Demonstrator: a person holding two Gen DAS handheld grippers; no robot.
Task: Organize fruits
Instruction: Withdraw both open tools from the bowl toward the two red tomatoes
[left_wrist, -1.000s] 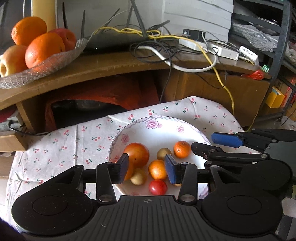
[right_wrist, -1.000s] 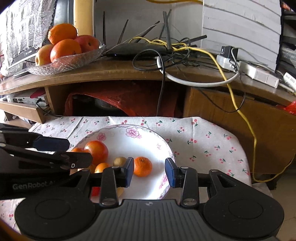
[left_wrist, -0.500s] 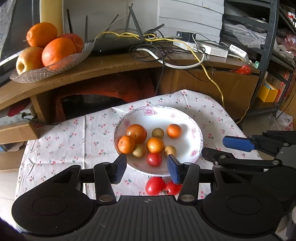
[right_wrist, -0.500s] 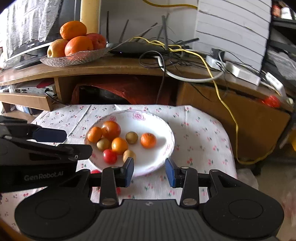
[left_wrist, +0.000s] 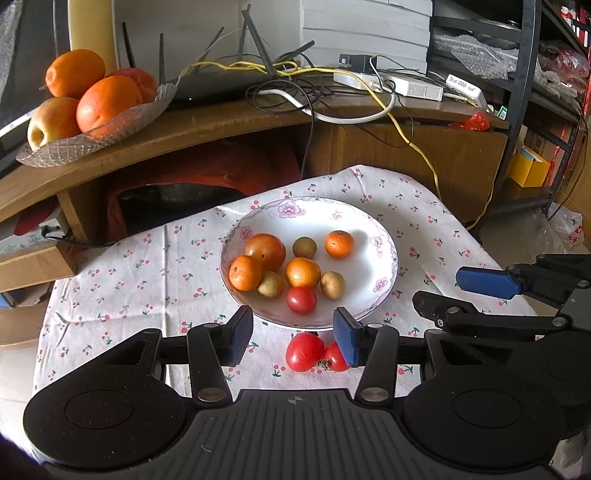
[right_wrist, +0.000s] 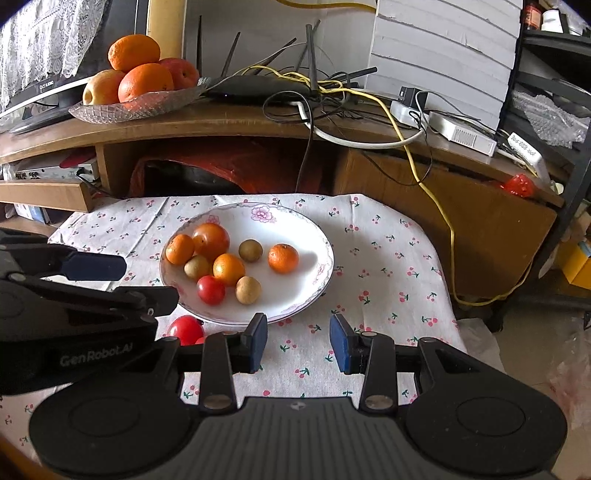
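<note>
We see a low surface (left_wrist: 110, 295) draped in a white cherry-print cloth (left_wrist: 424, 229), with a wooden desk (left_wrist: 221, 122) behind it at the far side. On the desk's far left sits a glass dish (left_wrist: 110, 129) piled with oranges and apples; cables and a router clutter the rest.

Mid-cloth sits the white floral plate (left_wrist: 362, 229) — it holds the sorted fruit: a large orange-red tomato (left_wrist: 265, 251) at left, three small mandarins (left_wrist: 245, 272), three brownish longan-like fruits (left_wrist: 304, 246) and one small red tomato (left_wrist: 301, 300) at the near edge. In the right wrist view the plate (right_wrist: 295, 229) shows the same load.

Two red tomatoes (left_wrist: 305, 350) lie on the cloth just beside the plate's near rim, touching each other, off the plate. The right wrist view catches them (right_wrist: 185, 328) partly hidden behind the left tool.

The left tool (left_wrist: 293, 335) hangs near the plate's near rim, blue pads spread wide, nothing between them — the loose tomatoes show in the gap below. The right tool (right_wrist: 298, 338) hovers over bare cloth to the right and near side of the plate, pads spread too, holding nothing.
</note>
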